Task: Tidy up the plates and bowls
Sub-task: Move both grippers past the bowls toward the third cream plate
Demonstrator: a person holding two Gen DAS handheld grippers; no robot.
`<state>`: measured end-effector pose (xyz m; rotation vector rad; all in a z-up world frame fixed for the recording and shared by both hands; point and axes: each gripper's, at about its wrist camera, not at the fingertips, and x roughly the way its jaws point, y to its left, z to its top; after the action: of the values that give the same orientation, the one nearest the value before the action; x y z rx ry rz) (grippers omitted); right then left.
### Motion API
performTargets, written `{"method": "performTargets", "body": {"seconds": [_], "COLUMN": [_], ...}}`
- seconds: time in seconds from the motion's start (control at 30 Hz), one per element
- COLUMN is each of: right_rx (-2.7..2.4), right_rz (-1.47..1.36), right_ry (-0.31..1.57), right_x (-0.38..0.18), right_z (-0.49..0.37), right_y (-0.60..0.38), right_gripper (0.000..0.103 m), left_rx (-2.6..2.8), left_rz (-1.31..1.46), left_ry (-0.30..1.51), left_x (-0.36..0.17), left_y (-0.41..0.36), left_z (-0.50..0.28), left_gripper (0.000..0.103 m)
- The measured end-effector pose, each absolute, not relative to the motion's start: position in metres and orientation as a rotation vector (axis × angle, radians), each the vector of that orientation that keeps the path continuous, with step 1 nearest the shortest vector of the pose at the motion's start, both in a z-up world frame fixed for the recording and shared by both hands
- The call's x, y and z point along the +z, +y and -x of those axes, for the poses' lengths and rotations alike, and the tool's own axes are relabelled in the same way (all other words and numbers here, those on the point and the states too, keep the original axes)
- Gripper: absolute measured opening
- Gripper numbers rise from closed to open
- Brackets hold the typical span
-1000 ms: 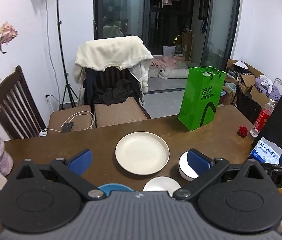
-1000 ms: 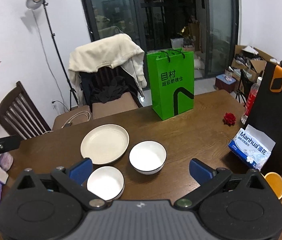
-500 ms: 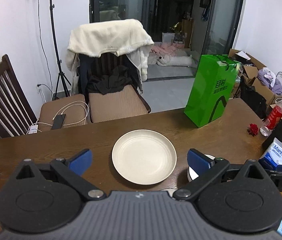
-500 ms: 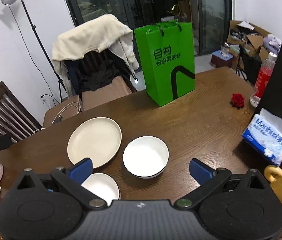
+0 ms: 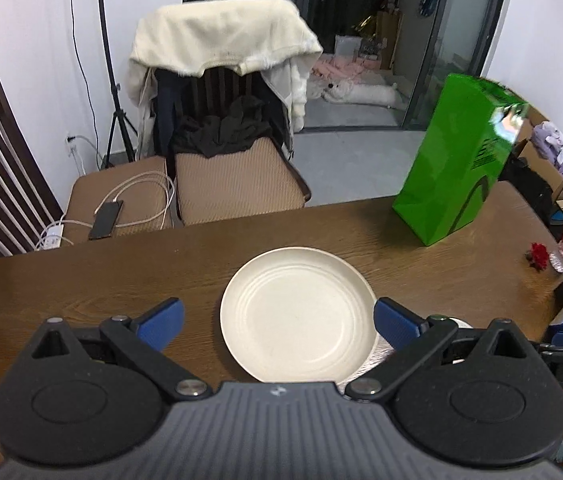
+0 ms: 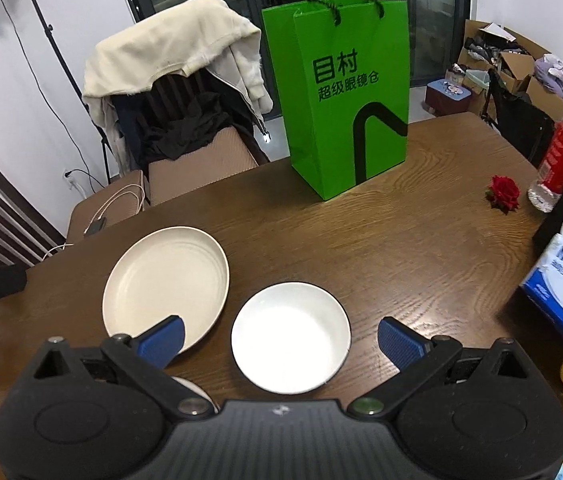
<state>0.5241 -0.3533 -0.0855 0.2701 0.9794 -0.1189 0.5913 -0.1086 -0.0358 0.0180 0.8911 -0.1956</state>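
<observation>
Right tool (image 6: 279, 340) spread, hovering over bowl (image 6: 290, 337); left tool (image 5: 277, 322) spread over plate (image 5: 297, 314), just left of bowl.

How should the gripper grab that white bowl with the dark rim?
Pinch the rim of the white bowl with the dark rim on its near side, one finger inside, one outside. It sits upright and open, wider than a side grasp likely allows, between the open right gripper's fingers.
</observation>
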Motion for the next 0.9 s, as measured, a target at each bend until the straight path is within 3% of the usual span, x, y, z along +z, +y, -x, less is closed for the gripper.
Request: {"method": "performTargets", "body": {"seconds": [0.9], "right_rx": [-0.055], "right_rz": [-0.309], "right_ry": [1.018], "right_x": [-0.146], "right_z": [-0.638], "right_y": [-0.308], "right_gripper": [0.103], "left_rx": [-0.061], "left_rz": [0.078], "left_ry": [1.012], "left_x": [-0.12], "left_y": [-0.063], "left_z": [-0.695], "left_gripper": [0.103]}}
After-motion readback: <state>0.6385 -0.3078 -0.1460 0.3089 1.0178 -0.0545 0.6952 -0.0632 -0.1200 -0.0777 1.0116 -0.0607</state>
